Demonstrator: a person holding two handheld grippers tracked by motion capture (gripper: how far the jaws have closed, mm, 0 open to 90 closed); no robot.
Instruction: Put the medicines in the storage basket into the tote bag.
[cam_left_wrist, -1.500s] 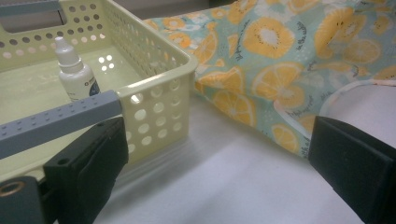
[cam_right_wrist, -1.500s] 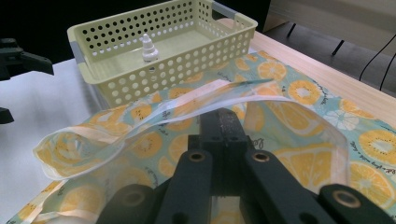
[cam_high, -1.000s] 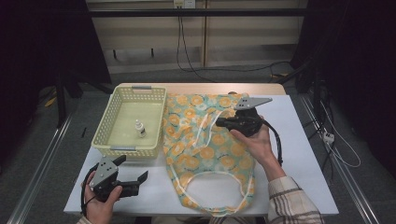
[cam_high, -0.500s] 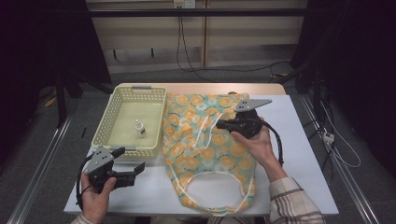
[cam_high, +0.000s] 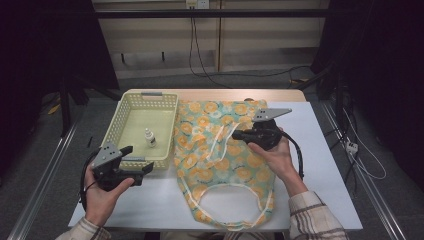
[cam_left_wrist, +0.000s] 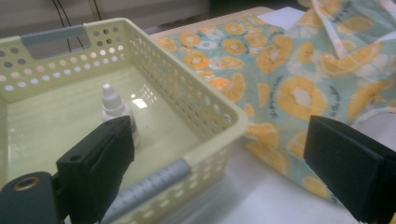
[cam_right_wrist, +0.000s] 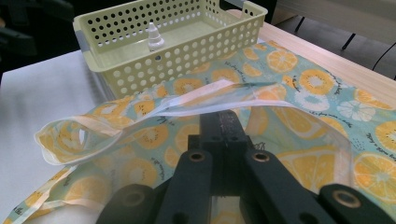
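The counter (cam_high: 320, 165) carries an orange-print tote bag (cam_high: 220, 160) spread flat beside a pale yellow perforated basket (cam_high: 116, 131); the bag's left edge lies against the basket's right wall. The bag's long axis runs from the far edge of the counter toward the person, with its looped handles (cam_high: 235, 197) at the near end, so its mouth points at the person.

The right claw (cam_high: 238, 134) sits over the middle of the bag, its jaws drawn together on a pale strap (cam_right_wrist: 205, 100) of the bag, which rises in a loop off the fabric in the right gripper view. The grip looks thin: the strap is slippery ribbon held at one spot, so a sideways pull could let it slide out, or drag the whole bag across the counter and nudge the basket.

The left claw (cam_left_wrist: 219, 168) hangs with jaws wide apart at the basket's near right corner, holding nothing. If it goes for the bag's edge from there, one jaw could catch the basket rim and tip the small white dropper bottle (cam_high: 149, 138) standing upright inside, which looks top-heavy and easy to knock over.
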